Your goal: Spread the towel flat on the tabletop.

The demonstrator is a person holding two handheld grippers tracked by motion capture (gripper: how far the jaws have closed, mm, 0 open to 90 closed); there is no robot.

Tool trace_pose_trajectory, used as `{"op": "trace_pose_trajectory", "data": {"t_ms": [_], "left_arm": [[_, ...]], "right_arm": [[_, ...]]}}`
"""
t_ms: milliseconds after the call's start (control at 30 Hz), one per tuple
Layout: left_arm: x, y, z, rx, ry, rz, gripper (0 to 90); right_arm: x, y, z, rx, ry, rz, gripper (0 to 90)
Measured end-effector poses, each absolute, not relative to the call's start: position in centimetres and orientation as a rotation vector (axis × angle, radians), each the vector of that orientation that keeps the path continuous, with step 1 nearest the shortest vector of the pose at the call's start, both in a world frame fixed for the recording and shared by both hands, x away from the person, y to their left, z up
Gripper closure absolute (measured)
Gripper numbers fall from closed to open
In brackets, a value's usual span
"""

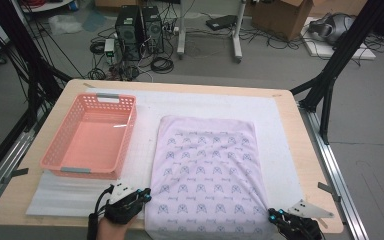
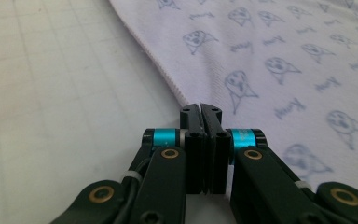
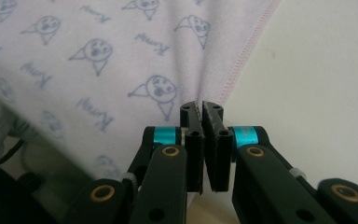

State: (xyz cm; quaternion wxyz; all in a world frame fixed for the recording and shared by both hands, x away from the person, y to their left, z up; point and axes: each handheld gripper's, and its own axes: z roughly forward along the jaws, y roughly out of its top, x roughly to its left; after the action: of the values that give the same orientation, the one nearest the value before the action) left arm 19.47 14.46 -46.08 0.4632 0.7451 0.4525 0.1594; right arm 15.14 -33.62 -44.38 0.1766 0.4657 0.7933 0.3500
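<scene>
The cloth [image 1: 207, 175] lies flat on the mat [image 1: 145, 150], centre-right. The left gripper [image 1: 145, 194], at 7 o'clock, is clenched on its near-left edge. The right gripper [image 1: 275, 216], at 5 o'clock, is clenched on its near-right edge. A basket [image 1: 91, 134] sits at 10 o'clock.

Small script word repeated among face motifs across cloth [image 2: 279, 60]; lettering too blurred and stylised to read

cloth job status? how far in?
Early. Done: cloth lies flat on the white mat. In hand: left gripper and right gripper, jaws shut, at its near corners. Left: any folding; pink basket holds nothing.
</scene>
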Motion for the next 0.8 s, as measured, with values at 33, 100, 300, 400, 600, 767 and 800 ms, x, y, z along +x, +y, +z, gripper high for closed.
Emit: {"op": "trace_pose_trajectory", "data": {"t_ms": [33,100,300,400,600,767,800], "left_arm": [[19.2,14.6,-46.1,1.831,1.108,0.386,87.8],[18.6,14.7,-46.2,1.838,1.086,0.372,87.3],[19.7,14.6,-45.7,1.774,1.096,0.361,58.7],[20.5,14.3,-45.6,1.774,1.095,0.365,58.1],[21.1,14.2,-45.4,1.787,1.099,0.366,57.6],[22.2,14.1,-44.5,1.791,1.069,0.358,53.9],[22.6,14.0,-44.3,1.790,1.067,0.354,52.6]], "right_arm": [[14.8,-34.0,-44.4,1.333,2.255,1.010,87.4],[14.4,-34.4,-44.4,1.330,2.269,1.030,87.1],[15.3,-34.2,-44.0,1.360,2.184,1.080,67.7],[16.5,-33.8,-44.0,1.369,2.152,1.047,67.4],[17.3,-33.3,-44.4,1.368,2.216,1.010,85.9],[16.6,-34.1,-44.0,1.345,2.268,0.969,86.4],[16.7,-34.3,-44.0,1.344,2.275,0.980,84.4]]}}
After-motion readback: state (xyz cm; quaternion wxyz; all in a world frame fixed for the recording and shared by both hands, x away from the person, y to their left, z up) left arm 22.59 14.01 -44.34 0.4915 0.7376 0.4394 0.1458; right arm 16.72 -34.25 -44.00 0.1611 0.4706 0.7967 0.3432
